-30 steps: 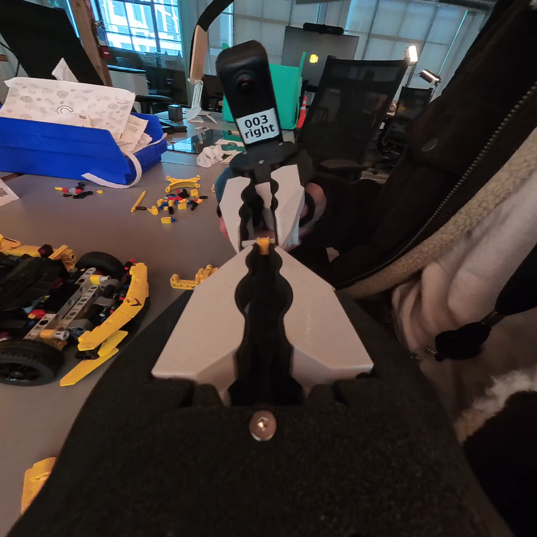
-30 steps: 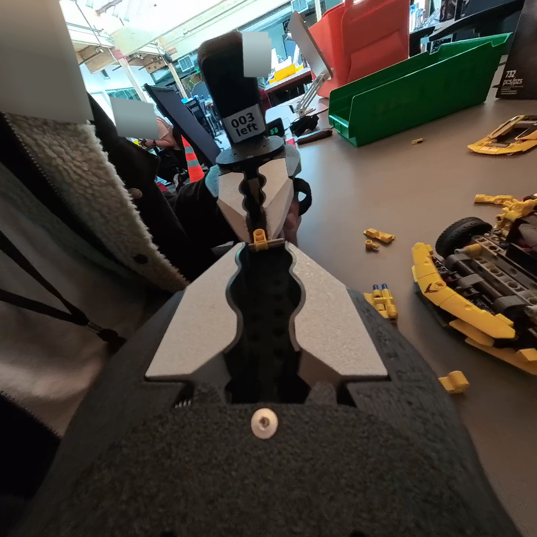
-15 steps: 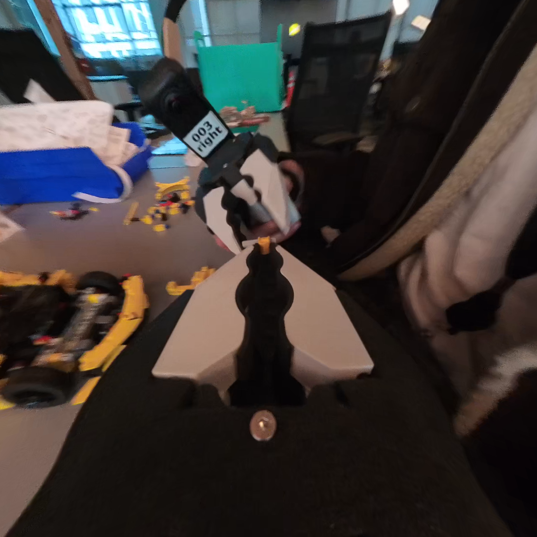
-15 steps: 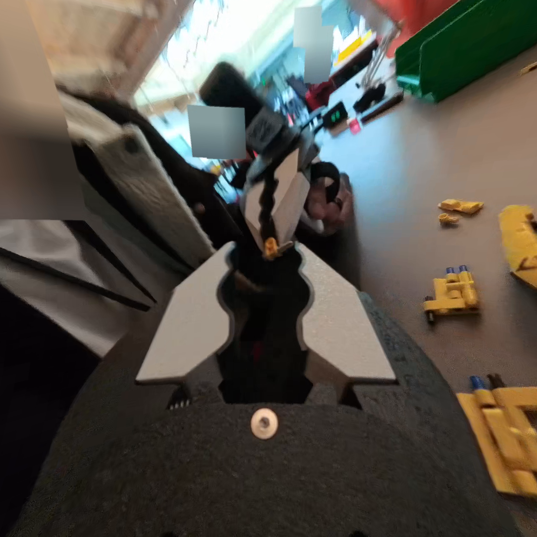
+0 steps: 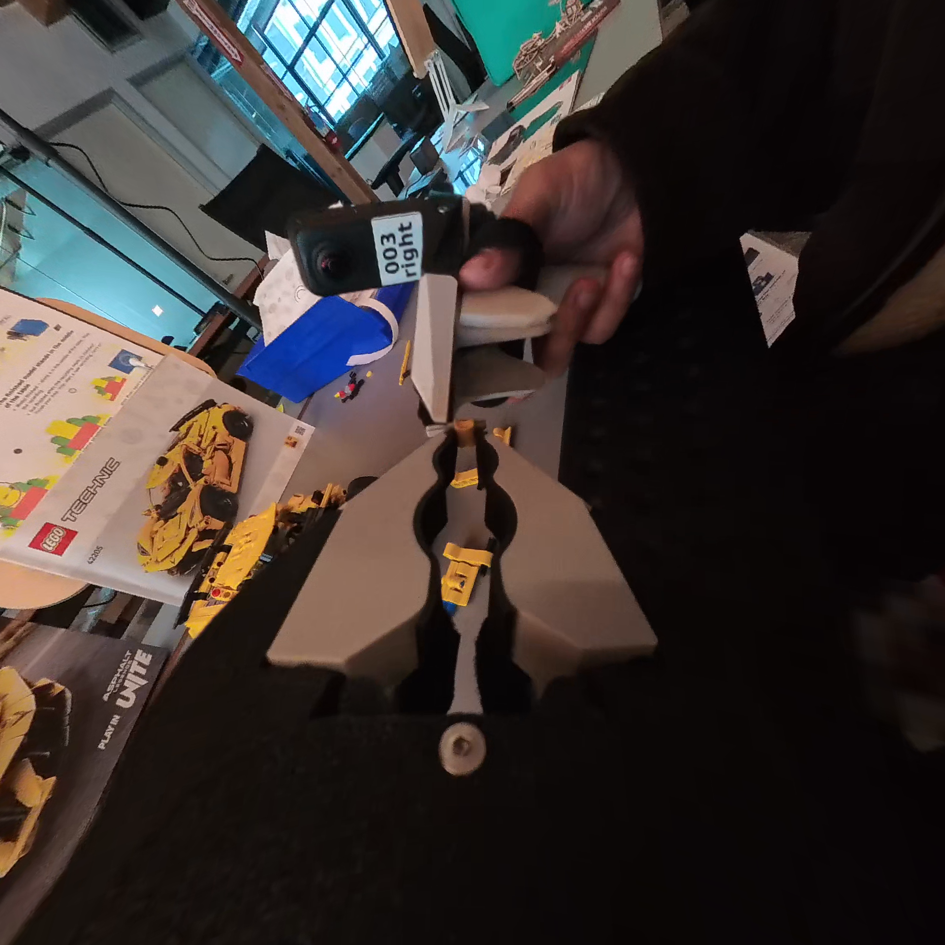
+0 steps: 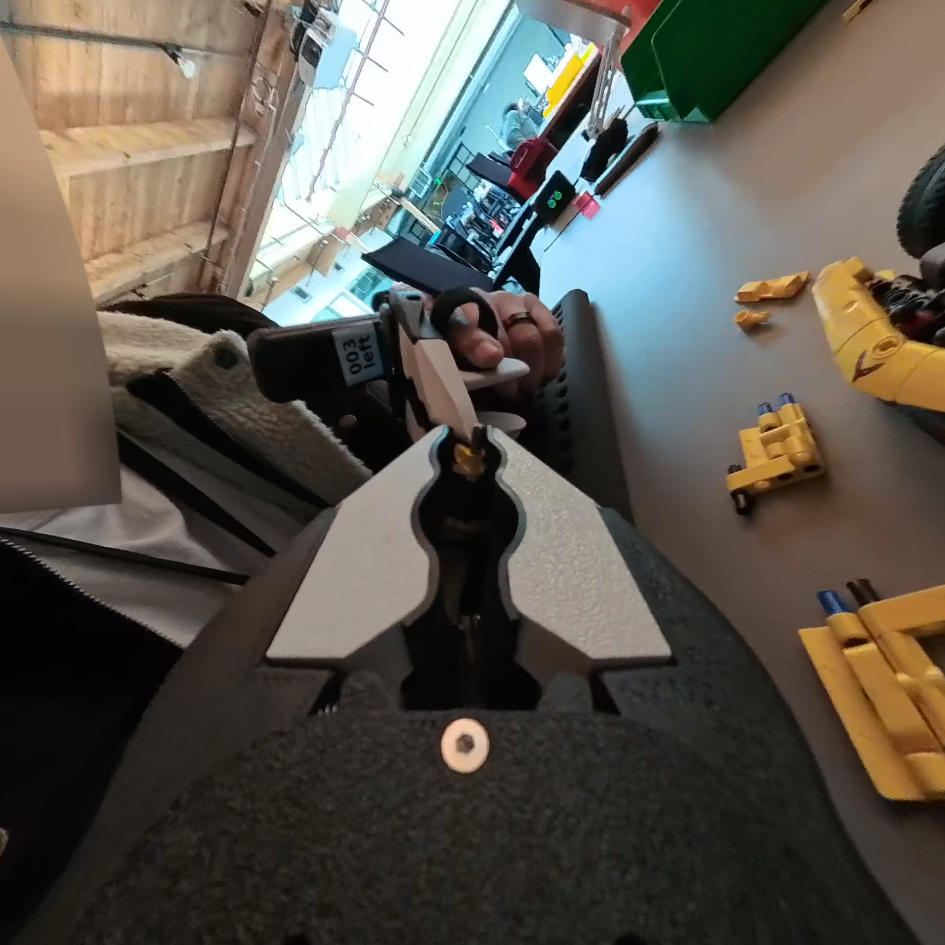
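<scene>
My left gripper (image 5: 463, 434) is shut on a small yellow piece (image 5: 464, 428) at its fingertips, held above the grey table (image 5: 368, 424). My right gripper (image 5: 437, 424) meets it tip to tip, turned on its side, with a hand on its handle. In the right wrist view my right gripper (image 6: 469, 439) has its jaws narrow around the same yellow piece (image 6: 468, 457) and a dark pin (image 6: 479, 434) in it. The left gripper (image 6: 463, 427) lies sideways there, also tip to tip. A fleece-lined jacket (image 6: 230, 378) is close behind.
A half-built yellow model car (image 5: 245, 552) lies left, by an instruction booklet (image 5: 153, 486) and a blue bin (image 5: 327, 347). Yellow sub-assemblies (image 6: 777, 455) (image 6: 895, 680) and small loose parts (image 6: 772, 289) lie on the table. A green bin (image 6: 716, 56) stands far back. My two grippers' fingertips are within a few centimetres of each other.
Both grippers have rolled about a quarter turn, so the room looks tilted and each sees the other sideways. They stay tip to tip on the yellow piece. The right jaws have narrowed.
</scene>
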Motion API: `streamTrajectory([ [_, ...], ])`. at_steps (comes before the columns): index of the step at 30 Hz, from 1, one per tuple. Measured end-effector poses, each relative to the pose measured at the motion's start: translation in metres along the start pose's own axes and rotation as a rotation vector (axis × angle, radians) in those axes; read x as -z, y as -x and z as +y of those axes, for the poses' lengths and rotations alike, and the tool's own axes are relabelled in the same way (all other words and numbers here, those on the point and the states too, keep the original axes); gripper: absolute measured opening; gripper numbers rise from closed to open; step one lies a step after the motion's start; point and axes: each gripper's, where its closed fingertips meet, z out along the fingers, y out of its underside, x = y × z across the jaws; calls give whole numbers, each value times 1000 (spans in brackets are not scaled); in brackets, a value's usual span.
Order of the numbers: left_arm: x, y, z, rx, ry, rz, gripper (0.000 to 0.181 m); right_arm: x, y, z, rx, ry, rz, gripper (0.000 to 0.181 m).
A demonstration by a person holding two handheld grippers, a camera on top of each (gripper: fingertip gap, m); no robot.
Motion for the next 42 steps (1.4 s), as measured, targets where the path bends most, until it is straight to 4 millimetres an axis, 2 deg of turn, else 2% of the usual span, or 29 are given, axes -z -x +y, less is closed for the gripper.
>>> streamTrajectory([
  [2, 0, 0, 0, -13, 3, -10, 7, 0, -2, 1, -22, 1, 1, 4],
  [8, -4, 2, 8, -4, 89, -46, 7, 0, -14, -4, -32, -31, 83, 2],
  [9, -5, -11, 3, 2, 67, 34, 6, 1, -14, -8, -56, -63, 68, 3],
  [10, -8, -38, -9, 15, 18, 170, 7, 7, -19, -24, -93, -168, 77, 2],
  [11, -14, -63, -18, -27, 2, 227, 7, 12, -22, -29, -133, -198, 59, 1],
  [12, -23, -70, -17, -155, 36, 184, 7, 14, -21, -30, -138, -199, 37, 1],
  [13, -27, -56, -13, -200, 61, 102, 7, 17, -19, -32, -124, -213, 33, 2],
  [16, -13, -5, -2, 234, 0, 92, 7, 32, -17, -40, -105, -294, 52, 2],
  [18, -4, 20, 10, 389, -24, 51, 7, 44, -24, -43, -40, -294, 159, 2],
  [19, -1, 28, 19, 448, -10, 40, 7, 57, -28, -46, 40, -285, 262, 3],
  [20, 0, 33, 28, 512, 4, 43, 7, 79, -36, -51, 132, -272, 406, 3],
  [21, 2, 38, 34, 574, 10, 41, 7, 113, -51, -54, 209, -242, 624, 3],
  [23, 5, 47, 35, 655, -28, 28, 7, 214, -79, -59, 333, -142, 1152, 3],
  [24, 6, 49, 35, 678, -39, 31, 7, 258, -83, -58, 366, -78, 1338, 4],
  [25, 5, 49, 36, 690, -37, 33, 7, 287, -87, -53, 351, -15, 1433, 3],
  [26, 4, 49, 38, 695, -30, 35, 7, 305, -91, -48, 312, 43, 1466, 3],
  [28, 2, 47, 39, 689, -12, 41, 7, 324, -103, -40, 253, 124, 1475, 4],
  [31, -6, 41, 42, 673, 34, 63, 7, 329, -123, -29, 148, 160, 1399, 4],
  [33, -21, 38, 47, 690, 116, 98, 7, 327, -132, -28, 120, 132, 1345, 7],
  [36, -59, 35, 36, 722, 225, 230, 7, 333, -132, -28, 119, 122, 1348, 20],
  [38, -93, 35, 25, 695, 306, 308, 7, 335, -113, -38, 161, 29, 1340, 22],
  [40, -136, 36, 16, 650, 355, 378, 7, 336, -90, -45, 195, -104, 1340, 22],
  [42, -184, 38, 18, 595, 416, 410, 7, 326, -68, -47, 211, -269, 1296, 19],
])
